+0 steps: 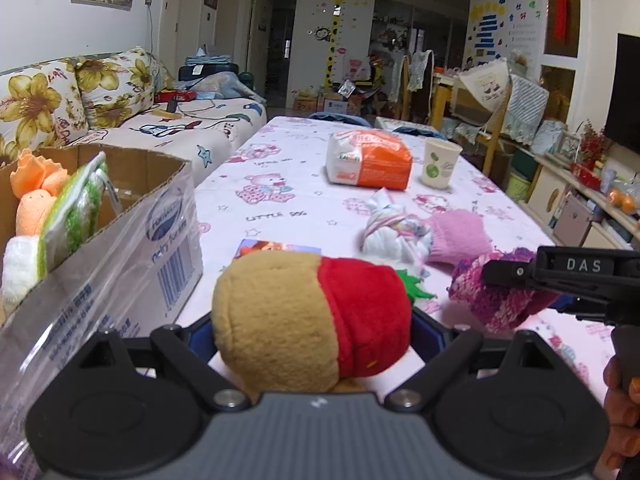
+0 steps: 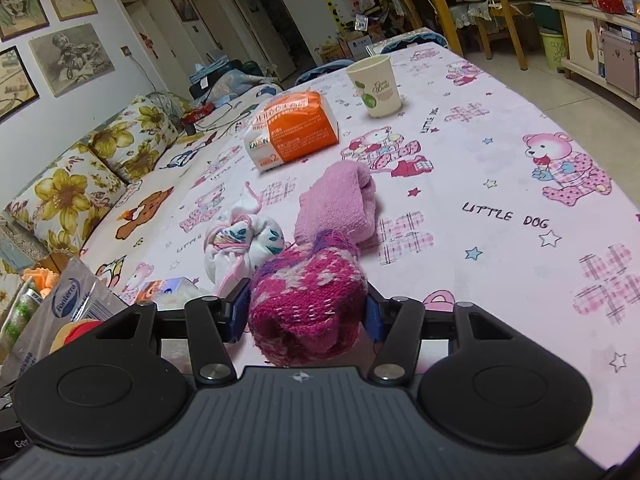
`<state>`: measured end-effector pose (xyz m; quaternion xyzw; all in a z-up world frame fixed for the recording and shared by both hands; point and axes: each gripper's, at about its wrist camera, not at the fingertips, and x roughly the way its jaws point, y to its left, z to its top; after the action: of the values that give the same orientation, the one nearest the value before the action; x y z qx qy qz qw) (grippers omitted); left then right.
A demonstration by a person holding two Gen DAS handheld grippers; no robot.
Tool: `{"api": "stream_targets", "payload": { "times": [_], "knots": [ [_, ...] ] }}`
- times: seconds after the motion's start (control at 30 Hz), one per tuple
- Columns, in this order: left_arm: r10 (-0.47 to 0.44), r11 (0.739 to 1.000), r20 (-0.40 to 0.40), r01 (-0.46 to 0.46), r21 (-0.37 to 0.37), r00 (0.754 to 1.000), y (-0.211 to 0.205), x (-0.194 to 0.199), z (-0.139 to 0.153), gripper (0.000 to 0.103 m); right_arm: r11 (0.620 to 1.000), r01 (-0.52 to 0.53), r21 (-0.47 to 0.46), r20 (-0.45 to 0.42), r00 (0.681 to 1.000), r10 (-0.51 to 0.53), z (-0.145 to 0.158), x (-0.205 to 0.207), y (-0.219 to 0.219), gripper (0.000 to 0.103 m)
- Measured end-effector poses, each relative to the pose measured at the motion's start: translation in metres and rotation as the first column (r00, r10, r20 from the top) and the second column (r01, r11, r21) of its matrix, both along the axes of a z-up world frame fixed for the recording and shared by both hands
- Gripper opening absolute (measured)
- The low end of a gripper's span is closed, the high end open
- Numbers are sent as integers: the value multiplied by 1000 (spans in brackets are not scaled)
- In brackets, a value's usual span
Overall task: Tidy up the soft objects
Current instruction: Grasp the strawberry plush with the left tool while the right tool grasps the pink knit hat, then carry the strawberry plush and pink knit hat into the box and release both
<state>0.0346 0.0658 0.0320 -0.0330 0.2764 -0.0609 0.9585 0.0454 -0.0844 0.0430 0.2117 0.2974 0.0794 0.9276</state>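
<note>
Left gripper [image 1: 312, 320] clamped on a tan-and-red plush toy [image 1: 316, 316], pads pressing both flanks; long axis running across the jaws, tan end toward the cardboard box [image 1: 120, 248], red end with its green tuft pointing toward the right gripper [image 1: 504, 276]; box just beside the left finger, holding an orange plush [image 1: 34, 196] and a green-and-white packet [image 1: 76, 208]. Right gripper [image 2: 306, 312] closed onto a magenta knitted bundle [image 2: 308, 304], blue pads [image 2: 238, 316] touching its sides; long axis along the fingers, tufted end pointing away; just ahead of the fingertips a rolled pink sock [image 2: 340, 204] and a knotted white sock [image 2: 244, 244]; well beyond, an orange-and-white packet [image 2: 296, 128] and an upright paper cup [image 2: 376, 86] on the table [image 2: 500, 184].
</note>
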Motion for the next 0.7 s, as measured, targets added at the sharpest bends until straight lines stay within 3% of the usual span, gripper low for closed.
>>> {"api": "stream_targets", "payload": {
  "times": [0.4, 0.7],
  "knots": [
    [-51, 997, 68, 55, -47, 996, 0, -15, 14, 92, 998, -15, 66, 35, 999, 13, 8, -7, -5, 68],
    [-84, 996, 124, 87, -24, 989, -4, -29, 22, 92, 998, -23, 59, 72, 997, 19, 15, -13, -1, 68]
  ]
}}
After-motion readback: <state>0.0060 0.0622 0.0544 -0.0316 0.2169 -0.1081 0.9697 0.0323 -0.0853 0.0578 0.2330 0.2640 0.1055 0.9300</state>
